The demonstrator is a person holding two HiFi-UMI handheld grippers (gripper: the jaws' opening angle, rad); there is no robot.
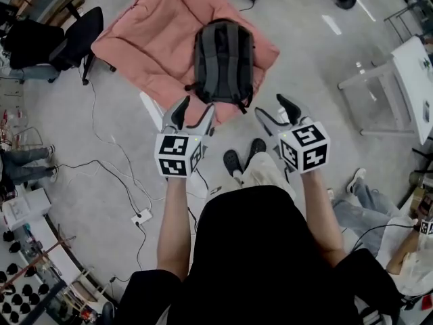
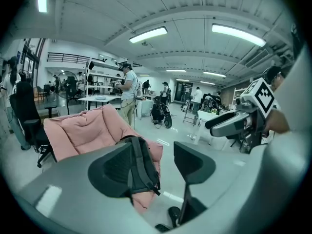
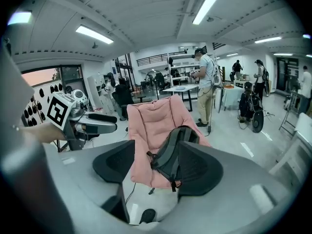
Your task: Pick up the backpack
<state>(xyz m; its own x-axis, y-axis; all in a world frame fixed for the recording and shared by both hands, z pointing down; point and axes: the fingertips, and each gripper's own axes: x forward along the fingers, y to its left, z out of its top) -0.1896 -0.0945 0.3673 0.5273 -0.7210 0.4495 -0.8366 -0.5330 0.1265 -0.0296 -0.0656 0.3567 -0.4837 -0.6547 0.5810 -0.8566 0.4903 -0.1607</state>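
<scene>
Grey workshop floor (image 1: 304, 66). At far centre a pink chair (image 1: 149, 39), with the backpack (image 1: 223, 59) lying on its seat. We hold the left tool (image 1: 194, 116) and right tool (image 1: 276, 112) released and empty, near the backpack, not touching it.

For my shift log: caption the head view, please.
Head view: left gripper and right gripper, jaws open and empty, poised before a grey backpack lying on a pink padded chair.

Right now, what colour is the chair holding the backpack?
The chair is pink; head view shows it best.
</scene>
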